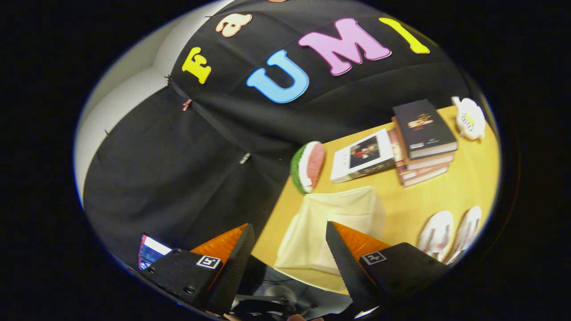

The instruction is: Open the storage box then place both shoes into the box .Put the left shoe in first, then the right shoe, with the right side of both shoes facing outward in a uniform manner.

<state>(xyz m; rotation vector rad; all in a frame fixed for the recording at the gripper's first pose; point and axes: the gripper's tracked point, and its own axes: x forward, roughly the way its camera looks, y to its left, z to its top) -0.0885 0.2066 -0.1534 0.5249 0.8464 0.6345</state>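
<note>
storage box [332,232] just ahead between the fingers; shoes [450,234] beyond, right | gripper [290,240] spread, empty

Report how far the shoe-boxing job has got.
Done: nothing yet. The cream storage box looks shut on the yellow table, and both white shoes lie beside it. In hand: the gripper hangs open and empty, its fingers framing the box. Left: open the box, left shoe in, then the right.

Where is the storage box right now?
The cream storage box sits on the yellow table, just ahead of the open hand-held gripper, with the white shoes beside it.
</note>
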